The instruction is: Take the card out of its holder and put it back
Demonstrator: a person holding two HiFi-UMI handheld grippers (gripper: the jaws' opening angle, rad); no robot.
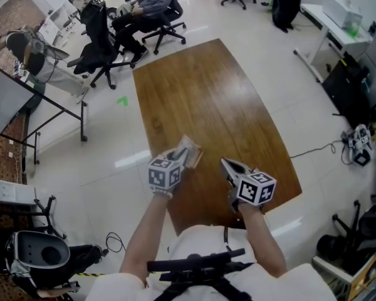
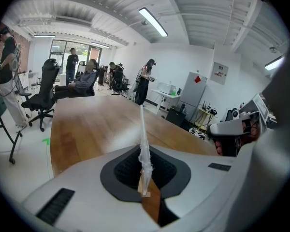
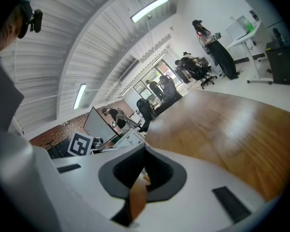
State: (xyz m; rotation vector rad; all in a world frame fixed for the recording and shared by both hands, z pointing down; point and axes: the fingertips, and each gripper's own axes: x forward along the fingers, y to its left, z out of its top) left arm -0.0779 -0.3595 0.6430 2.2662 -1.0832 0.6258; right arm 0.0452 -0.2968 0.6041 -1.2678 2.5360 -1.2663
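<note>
My left gripper (image 1: 180, 157) is shut on a clear card holder (image 1: 191, 149) and holds it above the near end of the brown wooden table (image 1: 207, 99). In the left gripper view the holder (image 2: 142, 134) shows edge-on as a thin clear strip rising from between the jaws (image 2: 144, 172); I cannot see whether a card is in it. My right gripper (image 1: 227, 163) hovers just right of the holder and apart from it. Its jaws (image 3: 142, 170) look shut, with nothing plain between them. Each gripper shows in the other's view: the right (image 2: 227, 128) and the left's marker cube (image 3: 80, 144).
Black office chairs (image 1: 100, 49) and seated people stand on the floor off the table's far left corner. A white desk (image 1: 335, 33) is at the far right, with cables and gear (image 1: 357, 144) on the floor. A dark board on a stand (image 1: 12, 102) is at the left.
</note>
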